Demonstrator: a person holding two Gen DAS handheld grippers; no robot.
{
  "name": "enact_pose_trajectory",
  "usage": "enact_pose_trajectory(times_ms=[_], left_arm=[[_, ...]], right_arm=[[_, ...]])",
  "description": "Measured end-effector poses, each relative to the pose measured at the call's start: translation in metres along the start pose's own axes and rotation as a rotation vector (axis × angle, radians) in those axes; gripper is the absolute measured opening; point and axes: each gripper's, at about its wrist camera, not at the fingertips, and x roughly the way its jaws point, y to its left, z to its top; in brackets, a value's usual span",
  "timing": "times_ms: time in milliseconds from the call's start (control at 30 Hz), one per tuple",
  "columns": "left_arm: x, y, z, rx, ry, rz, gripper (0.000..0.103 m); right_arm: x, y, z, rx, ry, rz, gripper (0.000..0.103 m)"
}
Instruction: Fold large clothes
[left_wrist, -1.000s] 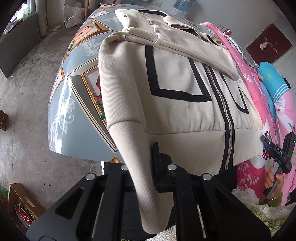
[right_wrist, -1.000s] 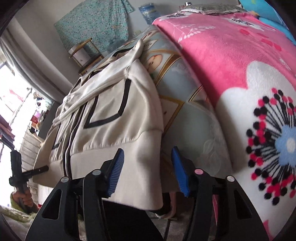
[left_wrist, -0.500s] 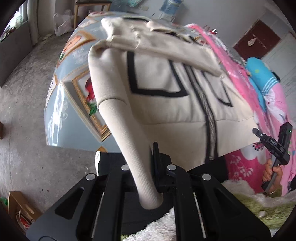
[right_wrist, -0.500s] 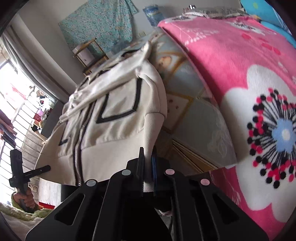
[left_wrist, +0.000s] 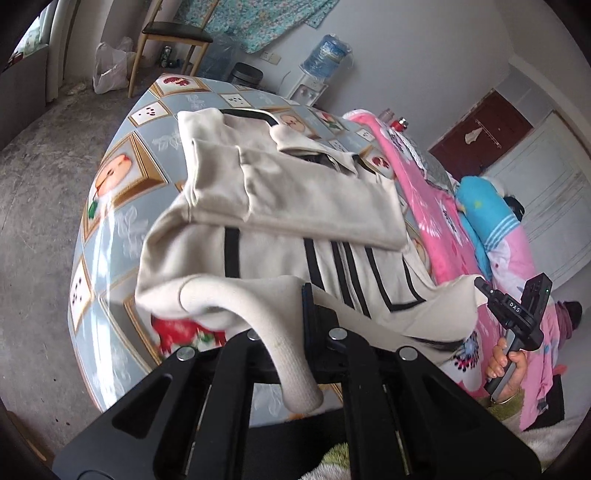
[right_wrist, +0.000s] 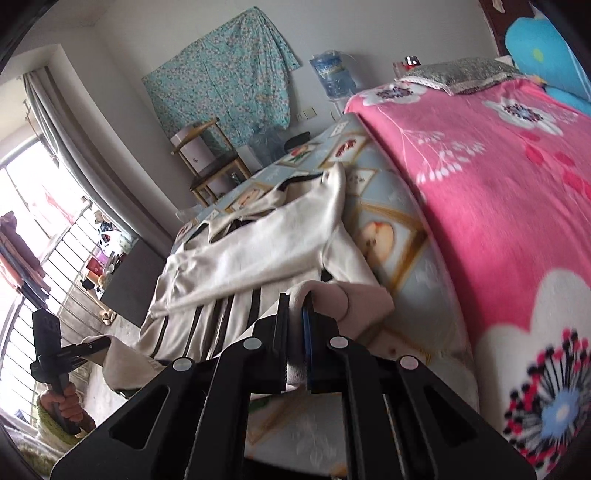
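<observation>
the cream zip-up jacket with black stripes (left_wrist: 295, 206) lies on the grey-blue patterned bed sheet (left_wrist: 122, 192), its folded sleeves across the chest, filling the middle of the left wrist view from 12 to 3 o'clock. the left gripper (left_wrist: 295, 332) is clamped on the ribbed hem corner, which bends up off the sheet and droops toward 6 o'clock. in the same view, at 4 o'clock, the right gripper (left_wrist: 484, 291) pinches the other hem corner, a hand (left_wrist: 506, 365) on its handle. in the right wrist view the right gripper (right_wrist: 295, 314) has its jaws pressed tight on cream fabric, the jacket (right_wrist: 258, 258) stretching toward 11 o'clock. the pink flowered fleece blanket (right_wrist: 498, 184) lies just beside it from 1 to 4 o'clock. the left gripper (right_wrist: 99, 343) shows at 8 o'clock.
</observation>
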Motion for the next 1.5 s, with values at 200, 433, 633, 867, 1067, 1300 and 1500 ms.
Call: enact_pose_trajectory(times_ms=[200,433,633,867,1067,1300,1500], left_arm=[[0.041,0.036,0.043,-0.093,0.034,0.037,0.011],[0.052,0.067,0.059,-0.247,0.027,-0.016,0.031],[0.018,0.091,0.059,-0.284,-0.069,0.052,0.046],[0.007,0.09,0.014,-0.286,0.014,0.023,0.056],[0.043,0.1,-0.032,-0.454,0.107,-0.099,0.063],[0.05,0.12,-0.038,-0.657,-0.023,-0.192,0.064],[0.05,0.112,-0.035,-0.678,-0.096,-0.129,0.058]], right_arm=[[0.068,-0.021,0.039,0.143,0.017,0.021,0.011],[0.112,-0.062,0.046,0.315,0.042,0.02,0.055],[0.093,-0.074,0.031,0.332,0.041,-0.012,0.063],[0.061,-0.063,-0.012,0.304,0.133,-0.057,0.072],[0.07,-0.06,-0.042,0.327,0.22,-0.051,0.074],[0.086,-0.07,-0.037,0.437,0.163,0.013,0.074],[0.1,-0.07,-0.029,0.462,0.09,-0.005,0.074]])
